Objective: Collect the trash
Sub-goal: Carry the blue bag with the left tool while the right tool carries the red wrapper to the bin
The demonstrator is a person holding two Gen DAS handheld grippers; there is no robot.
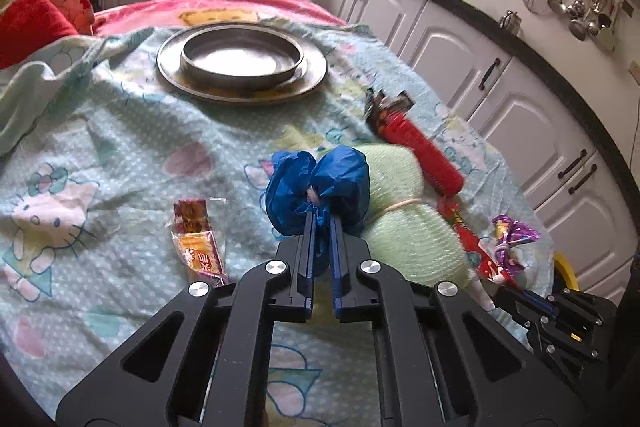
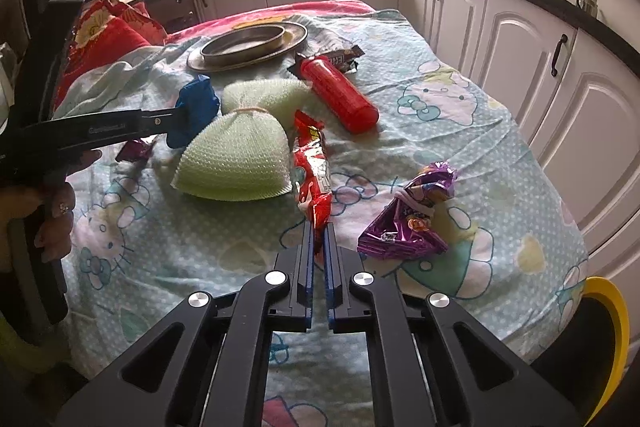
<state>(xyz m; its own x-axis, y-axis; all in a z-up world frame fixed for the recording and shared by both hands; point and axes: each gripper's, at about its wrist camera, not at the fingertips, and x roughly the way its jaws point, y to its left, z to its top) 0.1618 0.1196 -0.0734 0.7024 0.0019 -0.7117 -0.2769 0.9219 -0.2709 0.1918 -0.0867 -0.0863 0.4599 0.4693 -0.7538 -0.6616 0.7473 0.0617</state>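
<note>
Open patterned cloth (image 2: 420, 115) lies toward the table's right edge, beside the white cabinets (image 2: 560, 75). The left gripper (image 1: 320, 217) is clamped on the crumpled blue plastic bag (image 1: 316, 187), mid-table against the green mesh bundle (image 1: 404, 211). The right gripper (image 2: 319, 227) pinches the red snack wrapper's (image 2: 314, 163) near end, with the purple foil wrapper (image 2: 408, 215) just beside it.

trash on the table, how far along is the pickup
Nothing looks collected yet. In hand: left claw shut on the crumpled blue plastic wad, right claw shut on the red foil wrapper. Left: purple foil wrapper, orange snack wrapper, dark chocolate-bar wrapper.
</note>
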